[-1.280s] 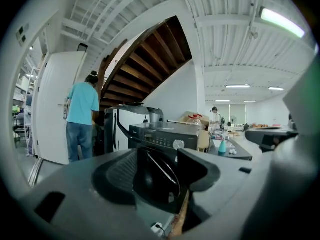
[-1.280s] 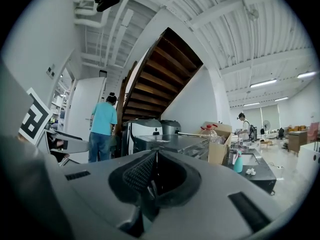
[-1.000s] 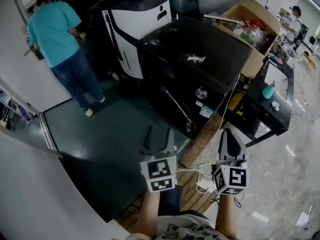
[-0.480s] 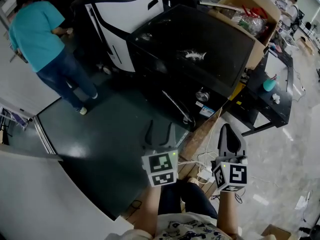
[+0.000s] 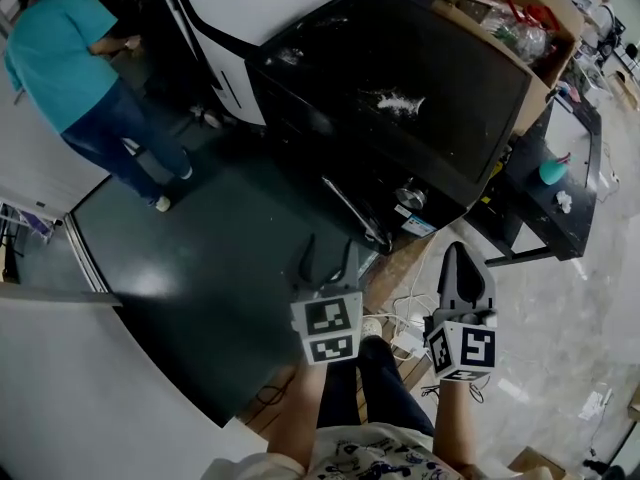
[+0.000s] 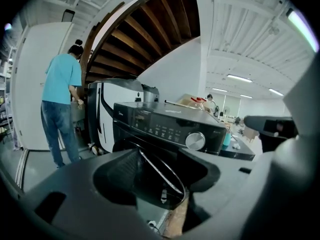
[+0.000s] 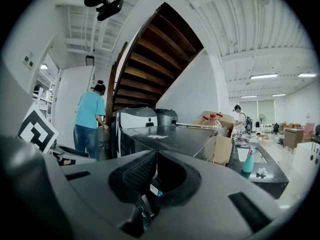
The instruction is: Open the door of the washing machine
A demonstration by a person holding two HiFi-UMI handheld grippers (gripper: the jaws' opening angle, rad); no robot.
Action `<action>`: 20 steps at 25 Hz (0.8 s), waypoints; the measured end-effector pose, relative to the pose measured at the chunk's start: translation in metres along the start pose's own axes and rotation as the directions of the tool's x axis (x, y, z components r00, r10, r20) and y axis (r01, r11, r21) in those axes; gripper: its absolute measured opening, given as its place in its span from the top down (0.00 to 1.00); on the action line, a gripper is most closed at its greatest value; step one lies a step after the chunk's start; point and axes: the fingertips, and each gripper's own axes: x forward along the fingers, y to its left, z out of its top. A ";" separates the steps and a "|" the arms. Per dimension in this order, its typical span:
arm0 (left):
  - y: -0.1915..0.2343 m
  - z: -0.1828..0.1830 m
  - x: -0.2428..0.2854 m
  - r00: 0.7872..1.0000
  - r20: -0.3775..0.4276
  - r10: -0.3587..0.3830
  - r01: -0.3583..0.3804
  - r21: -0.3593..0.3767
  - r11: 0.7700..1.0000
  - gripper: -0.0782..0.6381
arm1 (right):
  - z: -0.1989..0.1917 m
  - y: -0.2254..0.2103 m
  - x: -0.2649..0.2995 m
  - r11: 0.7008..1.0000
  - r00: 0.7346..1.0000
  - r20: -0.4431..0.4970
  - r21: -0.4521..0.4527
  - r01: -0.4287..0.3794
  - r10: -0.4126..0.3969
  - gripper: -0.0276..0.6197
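The black washing machine (image 5: 400,78) stands ahead of me, its front facing lower left. On that front I see a silver knob (image 5: 410,196) and the door's chrome rim (image 5: 350,211); the door looks closed against the front. My left gripper (image 5: 328,253) hangs open a short way before the door, touching nothing. In the left gripper view the door rim (image 6: 162,171) shows between the spread jaws, below the knob (image 6: 195,140). My right gripper (image 5: 461,260) is shut and empty, to the right of the machine's front corner. In the right gripper view the gripper (image 7: 155,159) points over the machine's top (image 7: 165,134).
A person in a teal shirt (image 5: 60,58) stands at the far left by a white and black appliance (image 5: 250,8). A cardboard box (image 5: 510,18) sits right of the machine, and a black table (image 5: 530,218) bears a teal bottle (image 5: 552,171). Cables and a power strip (image 5: 405,340) lie at my feet.
The view has closed in on the washing machine, which now fills more of the frame. Both grippers sit a little nearer its front; their jaws are unchanged.
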 end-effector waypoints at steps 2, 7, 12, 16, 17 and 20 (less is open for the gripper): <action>-0.003 -0.005 0.011 1.000 -0.015 0.000 0.000 -0.014 1.000 0.55 | -0.001 -0.006 0.009 1.000 1.000 0.013 -0.011 -0.008 0.008 0.93; -0.012 -0.015 0.038 0.999 -0.047 0.005 -0.007 -0.032 0.999 0.55 | -0.010 -0.021 0.025 1.000 1.000 0.004 -0.004 -0.010 0.010 0.93; -0.022 -0.033 0.060 0.996 -0.088 0.001 -0.006 -0.053 0.999 0.55 | -0.024 -0.030 0.035 1.000 1.000 -0.017 0.005 -0.015 0.015 0.93; -0.031 -0.052 0.079 0.992 -0.128 -0.010 0.000 -0.078 0.997 0.55 | -0.035 -0.035 0.041 1.000 0.999 -0.035 0.009 -0.023 0.024 0.93; -0.033 -0.057 0.084 0.990 -0.137 -0.014 0.003 -0.084 0.996 0.55 | -0.039 -0.036 0.042 1.000 0.999 -0.040 0.010 -0.025 0.025 0.93; -0.041 -0.071 0.098 0.986 -0.166 -0.026 0.011 -0.089 0.996 0.55 | -0.050 -0.038 0.045 1.000 0.998 -0.053 0.017 -0.027 0.027 0.93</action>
